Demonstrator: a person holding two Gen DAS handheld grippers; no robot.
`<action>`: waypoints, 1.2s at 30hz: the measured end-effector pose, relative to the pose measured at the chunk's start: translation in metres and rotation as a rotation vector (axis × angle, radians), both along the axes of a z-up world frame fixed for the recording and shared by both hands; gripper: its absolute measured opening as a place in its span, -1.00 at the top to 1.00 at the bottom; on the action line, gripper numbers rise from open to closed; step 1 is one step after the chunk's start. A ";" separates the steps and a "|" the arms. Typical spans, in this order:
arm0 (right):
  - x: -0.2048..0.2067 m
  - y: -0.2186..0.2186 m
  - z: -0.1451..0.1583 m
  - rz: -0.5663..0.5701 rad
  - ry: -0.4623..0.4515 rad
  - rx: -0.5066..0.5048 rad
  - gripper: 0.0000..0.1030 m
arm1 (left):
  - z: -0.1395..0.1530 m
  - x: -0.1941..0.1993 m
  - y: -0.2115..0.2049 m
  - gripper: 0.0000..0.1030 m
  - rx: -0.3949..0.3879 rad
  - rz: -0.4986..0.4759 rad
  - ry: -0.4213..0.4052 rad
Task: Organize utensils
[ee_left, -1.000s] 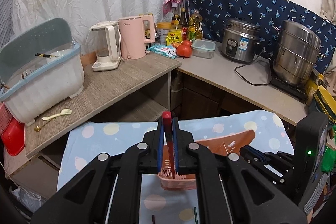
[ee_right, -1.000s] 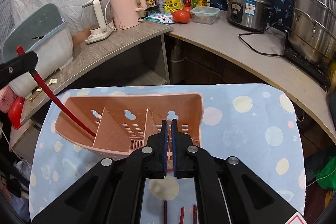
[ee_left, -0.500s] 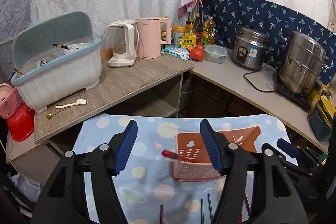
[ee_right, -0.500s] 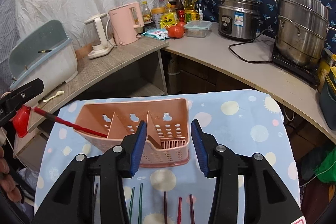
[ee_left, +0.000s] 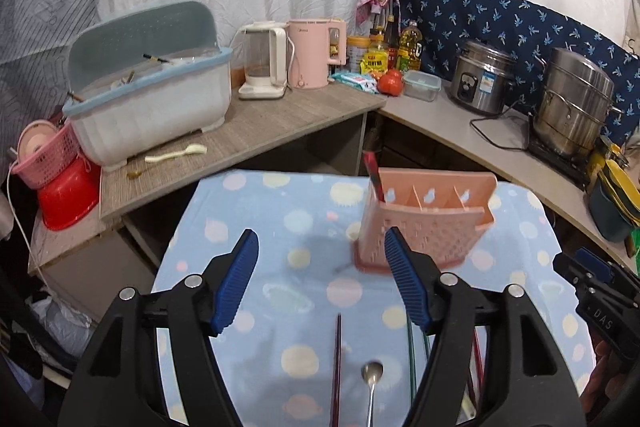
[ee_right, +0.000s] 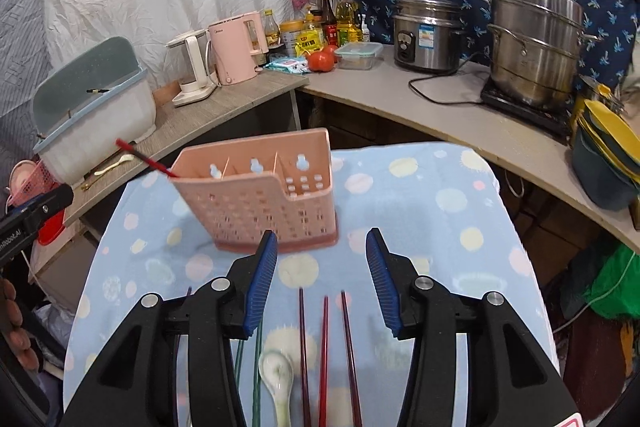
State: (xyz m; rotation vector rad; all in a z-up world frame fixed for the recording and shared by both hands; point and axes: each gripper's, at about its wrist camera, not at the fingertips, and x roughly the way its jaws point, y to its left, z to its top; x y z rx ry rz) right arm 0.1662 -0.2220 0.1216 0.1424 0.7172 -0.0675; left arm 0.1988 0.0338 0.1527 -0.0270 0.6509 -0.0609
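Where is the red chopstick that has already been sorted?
The red chopstick leans in the leftmost compartment of the pink utensil holder on the dotted cloth, in both wrist views.

pink utensil holder (ee_right: 272, 203) upright on dotted cloth (ee_right: 440, 227), red chopstick (ee_right: 142, 157) leaning in left compartment; right gripper (ee_right: 322, 279) empty.

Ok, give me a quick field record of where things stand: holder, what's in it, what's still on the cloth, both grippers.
holder: pink utensil holder upright on the spotted cloth
in holder: one red chopstick, leaning out of the end compartment
on cloth: white spoon, dark red chopsticks, green chopsticks, metal spoon
left gripper: jaws opening, nothing between them
right gripper: open, empty
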 end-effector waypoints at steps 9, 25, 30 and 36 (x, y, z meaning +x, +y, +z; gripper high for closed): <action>-0.069 0.002 -0.027 -0.032 0.047 -0.007 0.12 | -0.048 -0.067 0.010 -0.21 -0.009 -0.002 0.061; -0.142 -0.008 -0.122 -0.080 0.227 0.018 0.14 | -0.156 -0.137 0.013 -0.16 0.021 0.005 0.236; -0.142 -0.004 -0.138 -0.072 0.239 0.007 0.16 | -0.173 -0.145 0.011 -0.14 0.026 0.000 0.246; -0.138 -0.003 -0.148 -0.079 0.244 0.013 0.19 | -0.180 -0.149 0.011 -0.08 0.012 -0.008 0.247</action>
